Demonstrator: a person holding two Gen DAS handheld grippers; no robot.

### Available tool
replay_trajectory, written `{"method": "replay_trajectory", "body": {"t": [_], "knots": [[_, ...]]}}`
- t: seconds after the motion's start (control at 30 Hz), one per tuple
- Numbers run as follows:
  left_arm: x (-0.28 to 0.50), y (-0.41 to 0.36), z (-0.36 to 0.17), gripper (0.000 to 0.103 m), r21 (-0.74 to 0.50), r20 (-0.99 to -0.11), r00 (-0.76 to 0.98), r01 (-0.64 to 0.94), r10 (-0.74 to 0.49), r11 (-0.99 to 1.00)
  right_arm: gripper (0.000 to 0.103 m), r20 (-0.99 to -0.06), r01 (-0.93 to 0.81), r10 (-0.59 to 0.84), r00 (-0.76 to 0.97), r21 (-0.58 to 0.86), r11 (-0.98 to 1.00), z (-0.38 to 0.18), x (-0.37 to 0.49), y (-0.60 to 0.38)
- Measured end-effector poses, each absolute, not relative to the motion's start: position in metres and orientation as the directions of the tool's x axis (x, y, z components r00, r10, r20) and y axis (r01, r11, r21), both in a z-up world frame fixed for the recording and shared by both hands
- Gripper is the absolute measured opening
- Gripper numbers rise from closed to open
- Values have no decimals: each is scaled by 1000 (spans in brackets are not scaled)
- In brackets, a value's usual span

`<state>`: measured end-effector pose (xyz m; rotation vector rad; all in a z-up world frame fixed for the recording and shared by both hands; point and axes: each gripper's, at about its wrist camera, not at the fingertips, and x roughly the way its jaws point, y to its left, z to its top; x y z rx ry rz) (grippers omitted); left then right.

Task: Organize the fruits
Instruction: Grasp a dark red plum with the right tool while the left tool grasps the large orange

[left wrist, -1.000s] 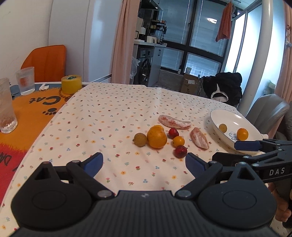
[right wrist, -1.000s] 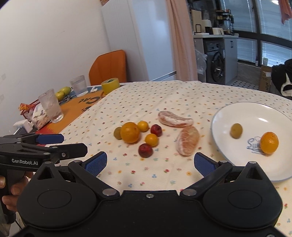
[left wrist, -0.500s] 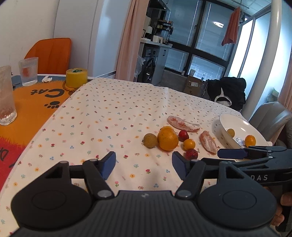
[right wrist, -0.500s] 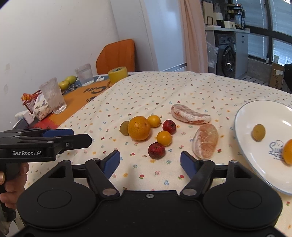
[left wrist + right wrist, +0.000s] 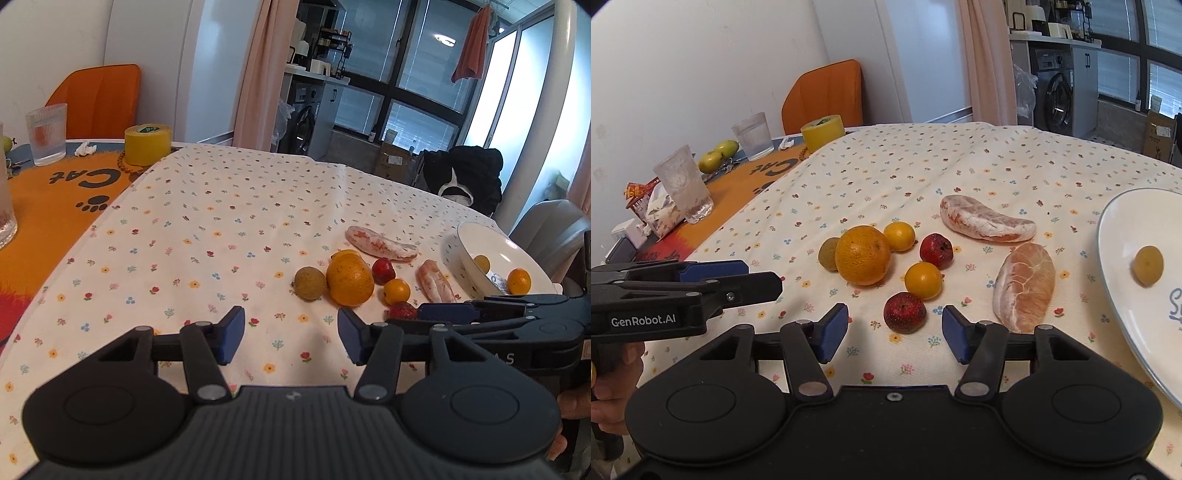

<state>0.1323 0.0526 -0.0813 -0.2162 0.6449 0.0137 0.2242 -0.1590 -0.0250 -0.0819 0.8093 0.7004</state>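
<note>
Loose fruit lies on the flowered tablecloth: a big orange [image 5: 863,255], a brownish-green fruit [image 5: 828,253], two small yellow citrus [image 5: 923,280], two red fruits [image 5: 905,312] and two peeled pomelo segments [image 5: 1025,286]. The white plate [image 5: 1126,258] at right holds a small yellow fruit [image 5: 1148,265]; the left wrist view shows a second small orange [image 5: 519,281] on it. My right gripper [image 5: 894,332] is open, just short of the nearer red fruit. My left gripper [image 5: 290,332] is open and empty, a little before the brownish-green fruit [image 5: 310,283].
On the orange mat at left stand two ribbed glasses [image 5: 683,184], a yellow tape roll [image 5: 823,132], pears [image 5: 713,157] and snack packets. An orange chair [image 5: 823,94] stands behind the table, a grey chair [image 5: 550,225] beyond the plate.
Both grippers have moved forward toward the fruit cluster, and their fingers have narrowed while staying open. The fruit has not moved.
</note>
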Motion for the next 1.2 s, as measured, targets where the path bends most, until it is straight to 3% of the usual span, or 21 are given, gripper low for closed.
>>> {"method": "replay_trajectory", "body": {"t": [0.17, 0.27, 0.33, 0.7, 1.0, 1.2], "knots": [[138, 51, -83, 54, -196, -601, 797, -75, -59, 978, 55, -683, -610, 542, 490, 176, 773, -27, 227, -155], [141, 50, -82, 54, -188, -606, 794, -78, -53, 979, 41, -681, -613, 542, 492, 172, 772, -28, 229, -154], [143, 48, -80, 54, -186, -606, 793, -74, -55, 980, 26, -684, -614, 543, 488, 173, 770, -27, 231, -155], [158, 39, -83, 54, -161, -615, 788, -77, -39, 984, 24, -680, -606, 552, 483, 196, 771, -23, 234, -168], [174, 35, -87, 41, -137, -626, 779, -86, -19, 987, 24, -665, -597, 552, 503, 194, 778, -15, 236, -180], [177, 29, -80, 40, -144, -617, 786, -70, -34, 987, 24, -646, -581, 552, 527, 200, 789, -6, 236, -195]]}}
